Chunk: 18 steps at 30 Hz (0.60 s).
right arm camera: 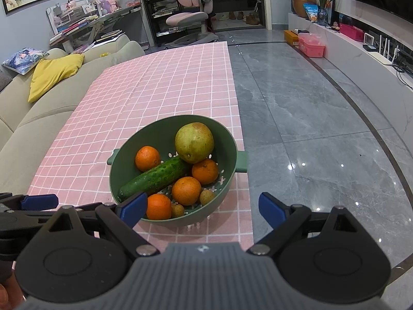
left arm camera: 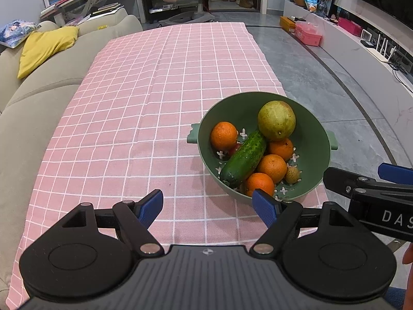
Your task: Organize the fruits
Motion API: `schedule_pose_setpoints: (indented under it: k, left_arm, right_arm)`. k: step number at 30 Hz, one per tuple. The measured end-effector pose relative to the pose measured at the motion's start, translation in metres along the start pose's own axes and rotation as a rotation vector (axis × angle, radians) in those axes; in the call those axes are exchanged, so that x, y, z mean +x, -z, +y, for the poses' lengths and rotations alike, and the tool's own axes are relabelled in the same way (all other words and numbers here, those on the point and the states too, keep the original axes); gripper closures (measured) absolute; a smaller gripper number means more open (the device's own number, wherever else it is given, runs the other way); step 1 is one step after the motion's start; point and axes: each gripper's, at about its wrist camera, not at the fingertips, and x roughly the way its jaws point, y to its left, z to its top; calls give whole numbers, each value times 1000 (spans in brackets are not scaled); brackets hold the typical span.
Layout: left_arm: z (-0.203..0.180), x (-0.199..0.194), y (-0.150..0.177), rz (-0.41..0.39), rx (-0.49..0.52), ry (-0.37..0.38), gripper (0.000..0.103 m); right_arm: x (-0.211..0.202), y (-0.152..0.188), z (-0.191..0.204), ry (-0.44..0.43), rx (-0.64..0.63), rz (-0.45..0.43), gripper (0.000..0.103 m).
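Ahead of your left gripper (left arm camera: 207,208), fingers spread wide and holding nothing, lies open pink cloth (left arm camera: 144,98); beyond its right fingertip sits the green colander (left arm camera: 313,139), close to the table's right edge. Your right gripper (right arm camera: 204,206) hovers equally wide, colander just past its left fingertip, holding oranges (right arm camera: 186,190), a cucumber (right arm camera: 155,178) and a pear (right arm camera: 194,142).

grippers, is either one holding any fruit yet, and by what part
Nothing is held. The left gripper and right gripper both have jaws open and empty, short of the green colander of fruit.
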Motion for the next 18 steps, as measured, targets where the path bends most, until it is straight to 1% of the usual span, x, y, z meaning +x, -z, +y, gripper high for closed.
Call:
schedule_pose_setpoints:
  k: [18]
  left_arm:
    - [0, 0, 0, 0, 1, -1, 11]
  right_arm:
    - [1, 1, -1, 2, 3, 1, 13]
